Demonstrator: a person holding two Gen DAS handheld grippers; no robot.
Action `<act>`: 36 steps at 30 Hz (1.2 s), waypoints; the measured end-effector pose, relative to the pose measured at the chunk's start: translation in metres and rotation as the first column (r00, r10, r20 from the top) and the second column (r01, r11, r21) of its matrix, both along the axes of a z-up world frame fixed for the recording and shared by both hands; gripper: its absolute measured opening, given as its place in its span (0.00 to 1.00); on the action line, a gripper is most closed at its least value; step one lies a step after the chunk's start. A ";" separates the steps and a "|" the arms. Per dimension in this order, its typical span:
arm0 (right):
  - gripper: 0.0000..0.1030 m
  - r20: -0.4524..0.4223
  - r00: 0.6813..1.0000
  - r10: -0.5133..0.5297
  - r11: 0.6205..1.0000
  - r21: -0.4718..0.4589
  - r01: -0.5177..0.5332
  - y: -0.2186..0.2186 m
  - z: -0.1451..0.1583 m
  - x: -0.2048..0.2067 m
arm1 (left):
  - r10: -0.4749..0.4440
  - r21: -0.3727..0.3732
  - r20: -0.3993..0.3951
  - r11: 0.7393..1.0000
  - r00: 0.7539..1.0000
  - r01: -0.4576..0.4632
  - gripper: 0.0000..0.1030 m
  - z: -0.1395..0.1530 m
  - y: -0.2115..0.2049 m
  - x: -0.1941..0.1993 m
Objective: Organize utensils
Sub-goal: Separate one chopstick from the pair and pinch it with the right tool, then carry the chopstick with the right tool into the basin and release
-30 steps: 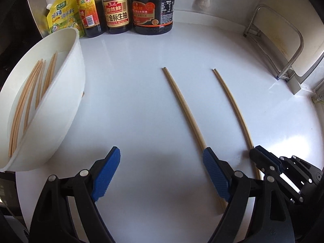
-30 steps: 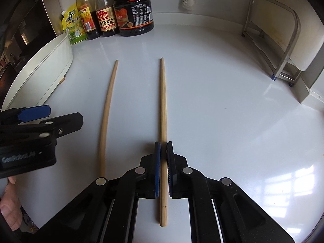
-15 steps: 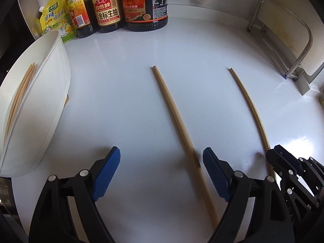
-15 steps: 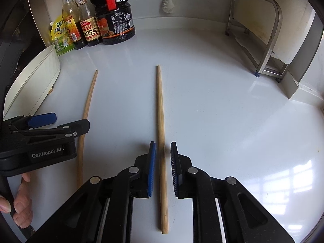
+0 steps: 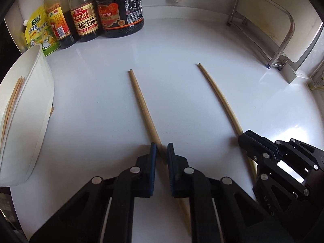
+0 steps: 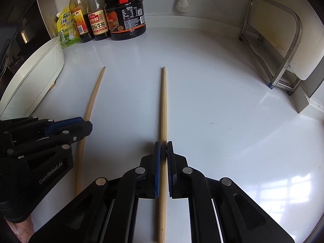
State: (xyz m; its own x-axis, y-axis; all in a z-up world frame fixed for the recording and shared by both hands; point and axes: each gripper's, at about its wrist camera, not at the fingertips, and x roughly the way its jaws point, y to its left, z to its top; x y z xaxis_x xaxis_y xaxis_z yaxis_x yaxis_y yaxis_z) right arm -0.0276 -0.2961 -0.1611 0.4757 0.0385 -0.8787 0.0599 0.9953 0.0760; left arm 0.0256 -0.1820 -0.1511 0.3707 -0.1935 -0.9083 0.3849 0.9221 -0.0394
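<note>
— Bamboo, both of them: two chopsticks lie near each other on the white counter (image 5: 97, 105). See the left gripper (image 5: 161, 151)? Its blue pads are clamped on the left chopstick (image 5: 141, 101), down near the close end.

— And the right gripper (image 6: 163, 148)?

— Closed as well, pinching the right chopstick (image 6: 163, 105) between its pads. That stick runs straight away from the fingers, with its far tip towards the bottles.

— Where do the rest sit?

— In the white tub (image 5: 30, 121) at the left edge of the counter. More chopsticks (image 5: 12, 101) lie along its inside.

— What's at the back?

— A yellow pouch (image 5: 38, 32), an oil bottle (image 5: 56, 20), a soy sauce bottle (image 5: 85, 18) and a big dark jug (image 5: 119, 12), all in a row against the wall. A metal rack (image 6: 283, 46) stands off to the right.
</note>
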 end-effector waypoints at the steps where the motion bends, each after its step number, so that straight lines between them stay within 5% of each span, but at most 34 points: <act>1: 0.06 -0.006 1.000 -0.012 1.000 0.023 0.012 -0.002 0.000 0.000 | -0.001 -0.016 -0.015 1.000 1.000 0.001 0.08 0.000 0.002 0.001; 8: 0.06 0.000 0.997 -0.075 0.991 0.109 0.075 -0.005 0.014 -0.008 | -0.025 -0.081 -0.063 0.997 0.998 0.020 0.07 0.017 0.019 0.005; 18: 0.06 0.067 0.994 -0.087 0.984 0.164 0.075 0.027 0.067 0.004 | -0.008 -0.125 0.017 0.992 1.000 0.010 0.07 0.077 0.074 0.019; 28: 0.06 0.167 0.985 0.052 0.967 0.237 -0.091 0.129 0.125 0.056 | 0.141 -0.122 0.116 0.984 0.983 -0.127 0.07 0.125 0.173 0.046; 36: 0.06 0.128 0.967 0.218 0.947 0.211 -0.242 0.229 0.120 0.115 | 0.247 -0.076 0.112 0.968 0.963 -0.239 0.07 0.117 0.259 0.081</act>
